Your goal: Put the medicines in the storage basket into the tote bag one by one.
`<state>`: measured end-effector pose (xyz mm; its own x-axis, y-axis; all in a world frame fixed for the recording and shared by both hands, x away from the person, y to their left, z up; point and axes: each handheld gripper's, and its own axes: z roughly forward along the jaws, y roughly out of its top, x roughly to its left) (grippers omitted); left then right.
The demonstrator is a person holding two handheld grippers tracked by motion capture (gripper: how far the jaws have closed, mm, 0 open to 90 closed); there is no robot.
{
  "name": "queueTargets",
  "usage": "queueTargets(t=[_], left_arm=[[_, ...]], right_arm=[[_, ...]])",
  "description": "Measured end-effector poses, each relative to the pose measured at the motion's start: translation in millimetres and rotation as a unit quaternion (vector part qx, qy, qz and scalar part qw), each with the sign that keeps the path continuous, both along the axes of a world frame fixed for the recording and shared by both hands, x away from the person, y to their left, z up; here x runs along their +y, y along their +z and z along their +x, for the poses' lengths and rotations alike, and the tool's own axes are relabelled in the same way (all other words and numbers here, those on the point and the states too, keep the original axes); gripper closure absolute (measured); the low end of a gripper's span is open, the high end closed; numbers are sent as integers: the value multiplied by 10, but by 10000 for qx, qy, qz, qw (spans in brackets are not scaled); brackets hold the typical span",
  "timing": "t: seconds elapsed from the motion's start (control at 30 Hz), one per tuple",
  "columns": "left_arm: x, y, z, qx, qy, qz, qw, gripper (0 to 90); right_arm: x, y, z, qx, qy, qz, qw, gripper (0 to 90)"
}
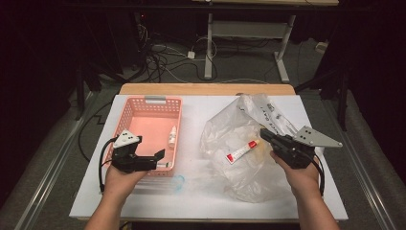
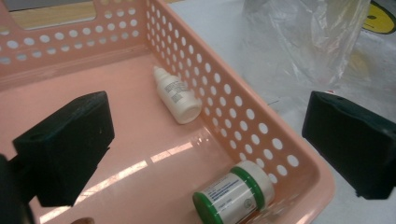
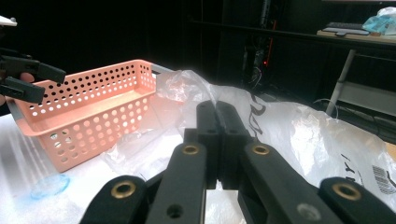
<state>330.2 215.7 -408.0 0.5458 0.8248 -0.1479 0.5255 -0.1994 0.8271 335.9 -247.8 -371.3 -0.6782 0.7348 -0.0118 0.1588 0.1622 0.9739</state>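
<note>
white desk (image 1: 201, 191) in a dark room, cables on grey floor.
left gripper (image 1: 149, 160) spread over perforated pink basket (image 1: 149, 106) at left edge; right gripper (image 1: 267, 136) pressed together, at crinkled clear bag (image 1: 239, 124) towards the right edge.

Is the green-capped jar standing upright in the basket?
No, in the left gripper view the green-capped jar lies on its side in the near corner of the pink basket, between the open left gripper jaws.
</note>
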Motion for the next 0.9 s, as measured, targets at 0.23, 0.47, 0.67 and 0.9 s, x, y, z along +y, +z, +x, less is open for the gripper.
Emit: queueTargets(t=[0.23,0.47,0.67,0.9], left_arm=[[25,0,-16,55,-114,-81,9999,209],[-57,-10,2,334,-100,60,9994,429],[-112,-26,11,520,-149,175,9984,609],[-124,8,77,890,-337,533,9940,754]], right_arm=[[7,-6,6,-1,19,-13,10000,900],[13,-14,10,28,26,-24,10000,900],[17,-20,16,15,23,-27,10000,900],[21,-28,24,58,16,-26,10000,900]])
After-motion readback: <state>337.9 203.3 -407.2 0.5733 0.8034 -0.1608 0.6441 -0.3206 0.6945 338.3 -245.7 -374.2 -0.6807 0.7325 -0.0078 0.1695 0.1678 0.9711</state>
